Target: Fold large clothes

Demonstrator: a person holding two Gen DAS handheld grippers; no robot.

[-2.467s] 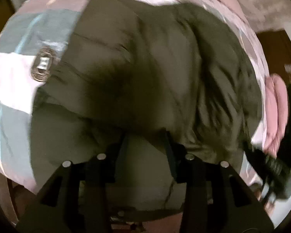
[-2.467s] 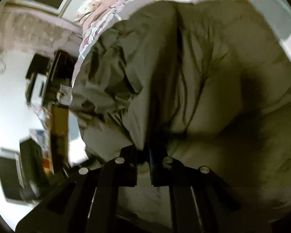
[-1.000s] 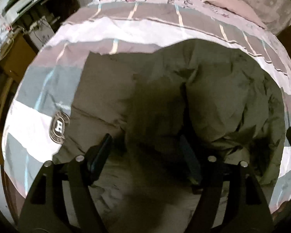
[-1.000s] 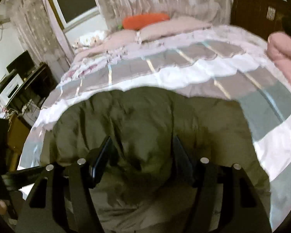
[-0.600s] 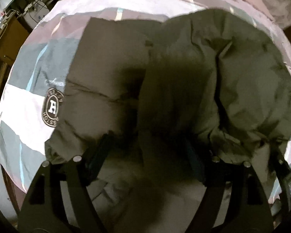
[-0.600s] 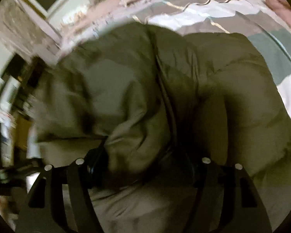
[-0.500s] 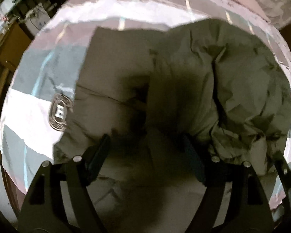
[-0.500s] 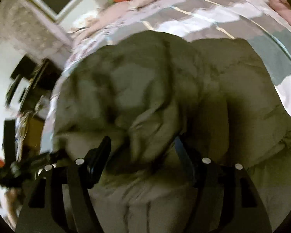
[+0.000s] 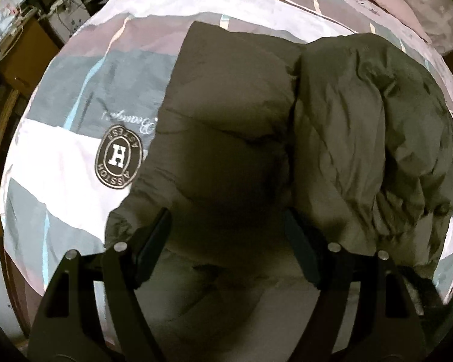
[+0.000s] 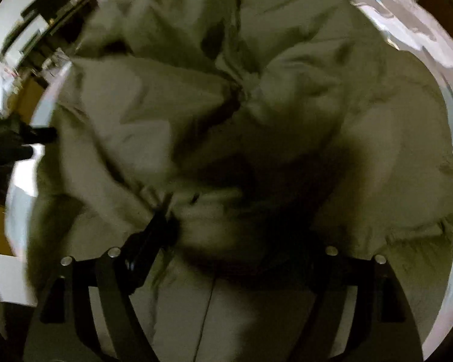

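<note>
Olive-green puffy jacket (image 9: 241, 138) is lying bunched on the striped bedspread (image 9: 75, 138), filling the centre and right of the left wrist frame. Left gripper (image 9: 226, 235) is hovering over it, fingers spread wide apart. Right gripper (image 10: 235, 229) is sitting spread wide too, pressed into the jacket's (image 10: 226, 105) folds at lower centre, blurred.

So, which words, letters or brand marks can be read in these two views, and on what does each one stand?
"H": large white letter in the middle of the oval badge printed on the striped bedspread.
"ASSTOH" and "ASTESS": my best reading of the badge's ring text; small, uncertain.
Cursive script on the bedspread beside the badge: not readable.
Olive puffer jacket: no text visible.
Right wrist view: blurred, no text.
</note>
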